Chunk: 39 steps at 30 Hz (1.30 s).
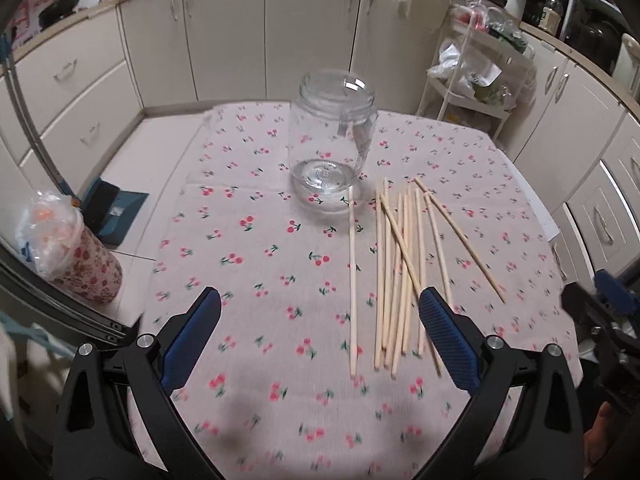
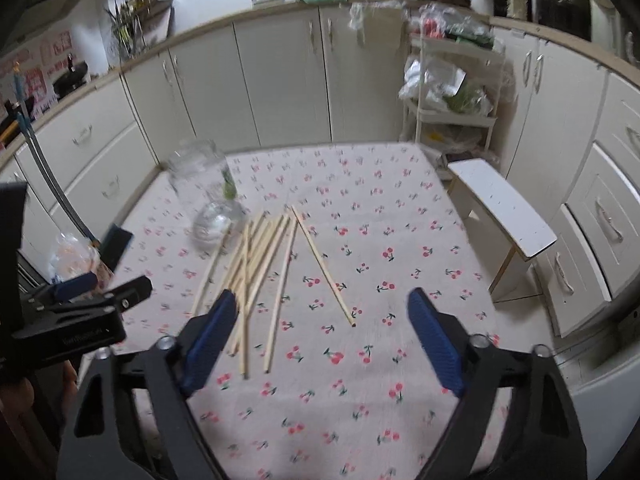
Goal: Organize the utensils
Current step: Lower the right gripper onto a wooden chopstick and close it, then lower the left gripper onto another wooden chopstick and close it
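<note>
An empty clear glass jar (image 1: 332,144) (image 2: 204,192) stands upright at the far middle of the cherry-print tablecloth (image 1: 248,248) (image 2: 400,240). Several pale wooden chopsticks (image 1: 400,264) (image 2: 256,264) lie in a loose pile in front of it. One chopstick (image 1: 352,280) lies apart to the left, and another chopstick (image 2: 324,268) lies slanted to the right. My left gripper (image 1: 319,294) hangs open above the near ends of the pile, holding nothing. My right gripper (image 2: 322,296) is open and holds nothing; the slanted chopstick's near end lies between its fingers on the cloth.
A floral canister (image 1: 80,264) topped with a plastic bag stands off the table's left side beside a dark blue box (image 1: 116,212). A white bench (image 2: 504,208) and a loaded wire rack (image 1: 472,76) stand to the right. Cream cabinets (image 1: 224,36) ring the room.
</note>
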Each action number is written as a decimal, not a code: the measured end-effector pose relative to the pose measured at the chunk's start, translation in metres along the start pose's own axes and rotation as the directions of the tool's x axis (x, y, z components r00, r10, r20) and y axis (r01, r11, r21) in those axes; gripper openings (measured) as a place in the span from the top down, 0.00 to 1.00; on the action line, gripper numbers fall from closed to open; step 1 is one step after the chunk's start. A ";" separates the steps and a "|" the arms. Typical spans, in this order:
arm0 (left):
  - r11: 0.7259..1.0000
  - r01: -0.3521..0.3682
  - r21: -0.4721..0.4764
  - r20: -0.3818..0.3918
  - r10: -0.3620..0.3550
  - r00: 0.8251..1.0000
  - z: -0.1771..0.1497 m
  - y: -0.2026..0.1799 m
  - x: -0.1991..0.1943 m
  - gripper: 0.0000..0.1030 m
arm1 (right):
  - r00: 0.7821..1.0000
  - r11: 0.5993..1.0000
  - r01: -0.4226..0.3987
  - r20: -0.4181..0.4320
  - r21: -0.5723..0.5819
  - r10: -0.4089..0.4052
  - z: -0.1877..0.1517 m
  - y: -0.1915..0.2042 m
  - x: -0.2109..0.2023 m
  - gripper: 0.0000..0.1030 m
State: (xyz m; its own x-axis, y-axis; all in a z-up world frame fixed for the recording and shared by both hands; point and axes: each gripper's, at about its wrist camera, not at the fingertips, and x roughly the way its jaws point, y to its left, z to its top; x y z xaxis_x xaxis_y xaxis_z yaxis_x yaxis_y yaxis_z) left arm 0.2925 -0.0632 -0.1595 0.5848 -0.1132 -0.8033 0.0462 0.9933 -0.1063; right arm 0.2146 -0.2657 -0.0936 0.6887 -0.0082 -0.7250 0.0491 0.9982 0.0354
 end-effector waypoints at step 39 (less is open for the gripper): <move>0.990 -0.003 0.144 -0.047 0.010 0.999 0.043 -0.036 0.124 0.55 | 0.974 1.000 0.000 -0.226 -0.016 -0.003 0.021 0.004 0.145 0.95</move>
State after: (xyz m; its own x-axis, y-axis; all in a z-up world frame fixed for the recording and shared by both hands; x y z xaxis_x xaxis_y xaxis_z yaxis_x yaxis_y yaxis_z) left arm 0.3986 -0.1118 -0.2303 0.5462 -0.1046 -0.8311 0.1611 0.9868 -0.0184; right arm 0.3296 -0.2638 -0.1838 0.5071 0.0022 -0.8619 0.0369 0.9990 0.0243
